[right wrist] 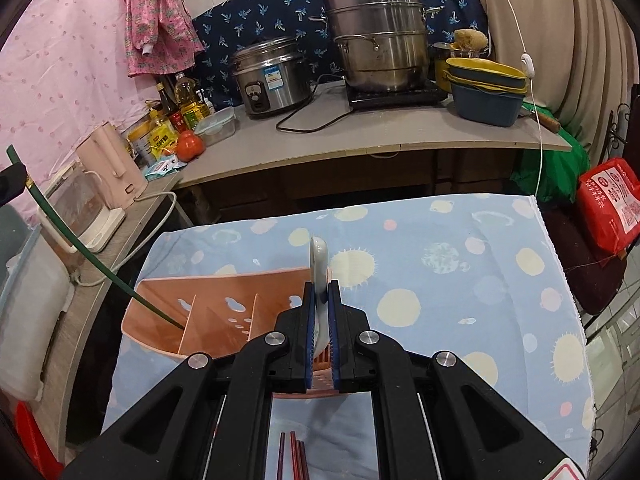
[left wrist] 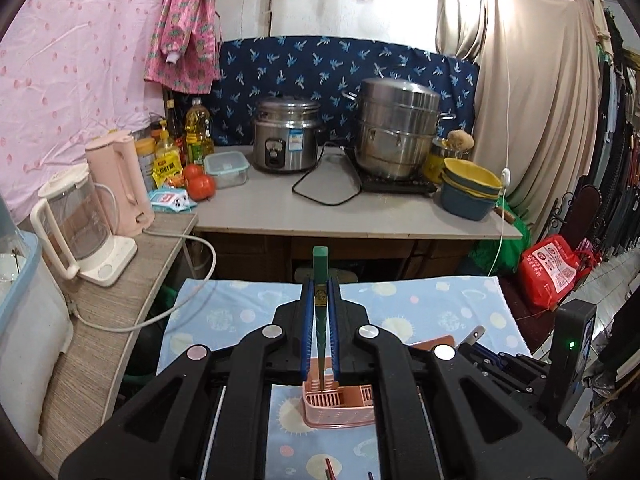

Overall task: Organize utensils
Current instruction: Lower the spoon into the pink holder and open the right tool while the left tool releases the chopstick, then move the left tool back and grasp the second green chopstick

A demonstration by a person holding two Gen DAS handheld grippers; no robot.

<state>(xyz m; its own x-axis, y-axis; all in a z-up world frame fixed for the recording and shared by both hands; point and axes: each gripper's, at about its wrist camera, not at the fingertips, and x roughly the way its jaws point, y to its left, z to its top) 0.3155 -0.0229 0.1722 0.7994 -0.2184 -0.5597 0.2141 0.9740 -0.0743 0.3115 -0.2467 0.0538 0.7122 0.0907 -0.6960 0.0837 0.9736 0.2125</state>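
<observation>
The left gripper [left wrist: 321, 300] is clamped on a green chopstick [left wrist: 320, 276], its blue pads [left wrist: 307, 320] pressed against the stick on both sides. The chopstick runs down between them, its square green end sticking up past the tips and its thin lower end reaching into the left end compartment of a pink slatted utensil holder [left wrist: 340, 408]. From the right wrist camera the same chopstick [right wrist: 92, 260] slants from the upper left down into that end compartment of the holder [right wrist: 216, 312].

The right gripper [right wrist: 321, 300] is closed on a white spoon [right wrist: 319, 264], the pads gripping it edge-on; one end rises above the tips and the other goes down toward the holder's near rim. Whether it touches the holder cannot be told.

The holder stands on a desk covered by a light blue cloth [right wrist: 440, 280] with pale dots and suns. Several dark red chopsticks [right wrist: 294, 456] lie on the cloth in front of the holder, close to the camera. Behind the desk is a counter [right wrist: 360, 132] with a rice cooker [right wrist: 268, 76], a steel steamer pot [right wrist: 380, 36] and stacked basins [right wrist: 486, 88].
</observation>
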